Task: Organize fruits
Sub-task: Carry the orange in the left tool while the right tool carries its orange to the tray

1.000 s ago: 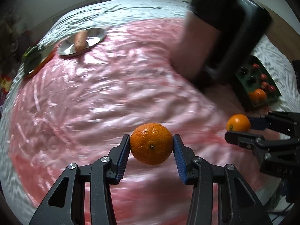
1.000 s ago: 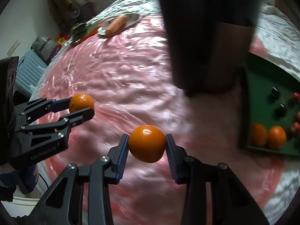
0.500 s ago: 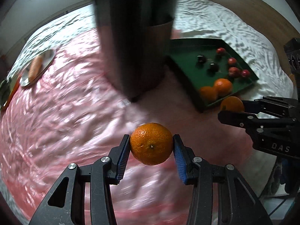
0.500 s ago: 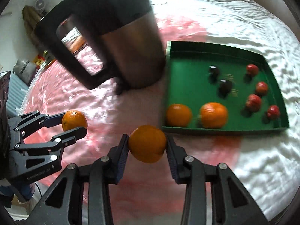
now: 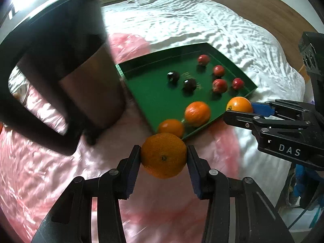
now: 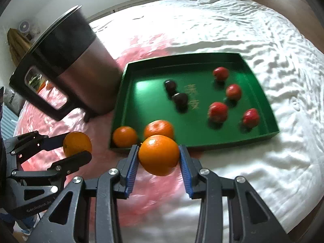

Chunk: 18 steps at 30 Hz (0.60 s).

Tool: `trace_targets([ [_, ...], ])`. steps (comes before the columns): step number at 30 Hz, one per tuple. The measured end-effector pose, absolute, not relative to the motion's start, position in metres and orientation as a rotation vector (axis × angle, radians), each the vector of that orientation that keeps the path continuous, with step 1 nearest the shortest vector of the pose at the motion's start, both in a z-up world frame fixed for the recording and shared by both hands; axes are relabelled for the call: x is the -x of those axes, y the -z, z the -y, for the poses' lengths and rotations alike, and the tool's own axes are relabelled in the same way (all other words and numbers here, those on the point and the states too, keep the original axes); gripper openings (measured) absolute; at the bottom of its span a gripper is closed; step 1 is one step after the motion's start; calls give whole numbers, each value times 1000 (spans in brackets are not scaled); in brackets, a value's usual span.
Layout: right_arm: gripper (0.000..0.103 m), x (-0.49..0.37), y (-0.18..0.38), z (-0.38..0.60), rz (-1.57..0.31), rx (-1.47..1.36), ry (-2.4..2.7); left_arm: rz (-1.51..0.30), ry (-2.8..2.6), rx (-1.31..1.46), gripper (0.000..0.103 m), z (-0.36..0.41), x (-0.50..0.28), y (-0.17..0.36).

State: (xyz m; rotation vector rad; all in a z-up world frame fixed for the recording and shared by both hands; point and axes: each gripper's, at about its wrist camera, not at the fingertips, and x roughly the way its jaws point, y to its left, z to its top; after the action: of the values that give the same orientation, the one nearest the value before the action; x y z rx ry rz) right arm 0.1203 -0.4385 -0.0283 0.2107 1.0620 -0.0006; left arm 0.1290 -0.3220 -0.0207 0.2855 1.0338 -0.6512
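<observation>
Left gripper pinches an orange at bottom centre, blue pads tight on both sides. Right gripper clamps a second orange the same way, low in its own view. Just above sits the green tray, two oranges at its near corner, red and dark fruits farther back. A kettle stands upper left.

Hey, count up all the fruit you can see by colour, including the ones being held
Orange: 4, two in the green tray, one in the left gripper, one in the right gripper
Red: 4
Dark: 2
Total: 10
</observation>
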Motion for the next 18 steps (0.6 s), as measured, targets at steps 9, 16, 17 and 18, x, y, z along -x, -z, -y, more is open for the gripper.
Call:
trace_targets([
  [9,67,-125,26,481,-1033,-229,64,-1010,700,-295,40,367,-143,16],
  [16,67,-140,29,510,-1020,-237,107,-984,686,-288,40,395,-172,20],
  [17,67,-142,30,513,-1019,-237,112,-983,674,-284,40,398,-179,23],
  [18,67,-146,32,517,-1018,-237,117,-986,663,-278,40,401,-186,27],
])
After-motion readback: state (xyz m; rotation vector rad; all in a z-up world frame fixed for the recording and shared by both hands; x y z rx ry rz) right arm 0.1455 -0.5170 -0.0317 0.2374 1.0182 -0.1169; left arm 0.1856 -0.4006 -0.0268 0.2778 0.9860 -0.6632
